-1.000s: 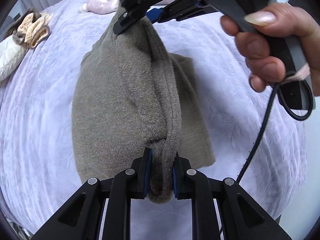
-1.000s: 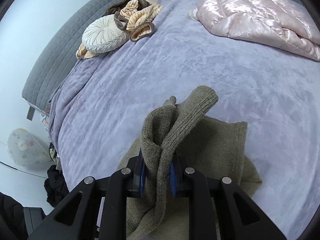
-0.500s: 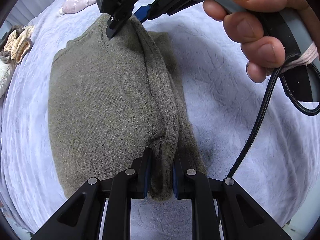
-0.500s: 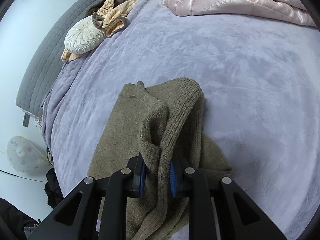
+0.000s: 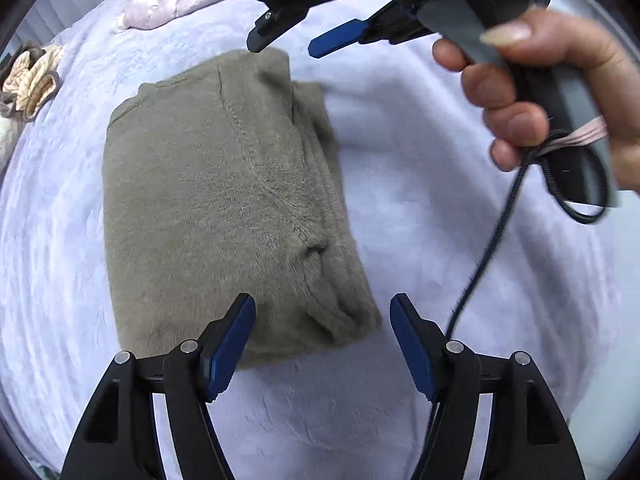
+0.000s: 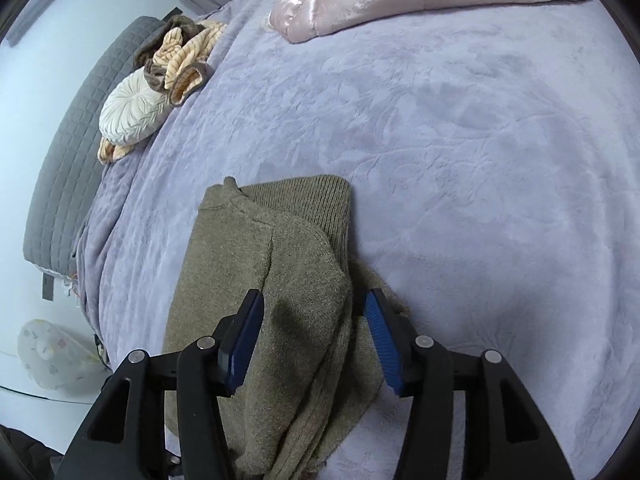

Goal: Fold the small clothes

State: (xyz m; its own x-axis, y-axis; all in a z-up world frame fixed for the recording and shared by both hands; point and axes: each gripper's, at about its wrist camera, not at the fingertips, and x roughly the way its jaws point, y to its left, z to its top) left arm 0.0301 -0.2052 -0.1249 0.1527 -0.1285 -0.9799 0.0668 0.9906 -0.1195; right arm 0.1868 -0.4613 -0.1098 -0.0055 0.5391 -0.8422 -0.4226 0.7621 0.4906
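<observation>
Releasing folded sweater onto bed

Lying flat on lavender bedspread: olive knit sweater, folded. Left gripper jaws just opened, hovering over near edge, pads clear. Right gripper likewise just opened, straddling far fold, nothing clamped.

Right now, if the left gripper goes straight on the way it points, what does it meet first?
Probably the near edge of the folded olive sweater, which lies just ahead of the open left gripper, on the lilac bedspread. Depth is hard to judge.
</observation>
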